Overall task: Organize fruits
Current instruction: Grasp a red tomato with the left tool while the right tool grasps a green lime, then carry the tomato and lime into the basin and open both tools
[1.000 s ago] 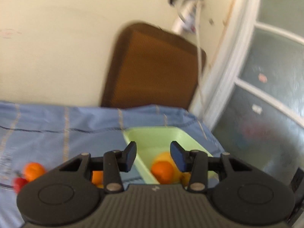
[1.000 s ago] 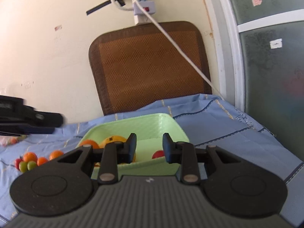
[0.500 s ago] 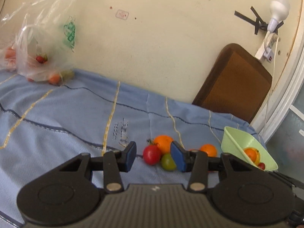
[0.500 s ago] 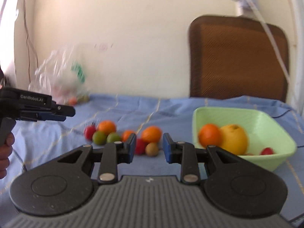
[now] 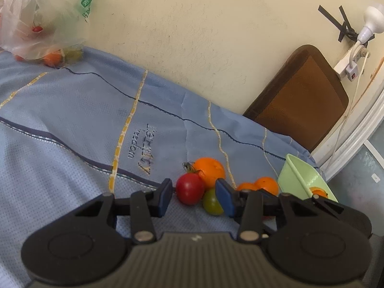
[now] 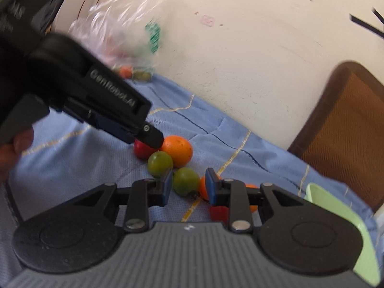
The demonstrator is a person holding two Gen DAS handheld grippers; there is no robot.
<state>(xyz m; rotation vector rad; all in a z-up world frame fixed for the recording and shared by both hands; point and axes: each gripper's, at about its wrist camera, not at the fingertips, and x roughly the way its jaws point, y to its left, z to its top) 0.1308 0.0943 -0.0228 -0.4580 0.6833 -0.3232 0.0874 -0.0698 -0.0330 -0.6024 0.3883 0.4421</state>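
Loose fruit lies on the blue cloth. In the left wrist view a red tomato [image 5: 189,188], a large orange [image 5: 209,171], a green fruit [image 5: 212,201] and two small oranges [image 5: 266,185] sit just ahead of my open left gripper [image 5: 194,198], with the tomato between its tips. The light green bowl [image 5: 298,176] stands to the right with an orange inside. In the right wrist view my open right gripper [image 6: 188,187] frames a green fruit [image 6: 186,184]; another green fruit [image 6: 160,163], the large orange [image 6: 177,150] and the tomato [image 6: 141,150] lie beyond. The left gripper [image 6: 151,139] reaches over the tomato.
A plastic bag [image 5: 43,21] with more fruit lies at the far left by the wall. A brown chair back [image 5: 302,100] leans on the wall at the right. A power strip and cable [image 5: 348,69] hang above it. The bowl's rim [image 6: 336,201] shows right of the right gripper.
Both grippers have swung left from the bowl to the loose fruit and moved closer. The tomato now sits between the left tips, a green fruit between the right tips.
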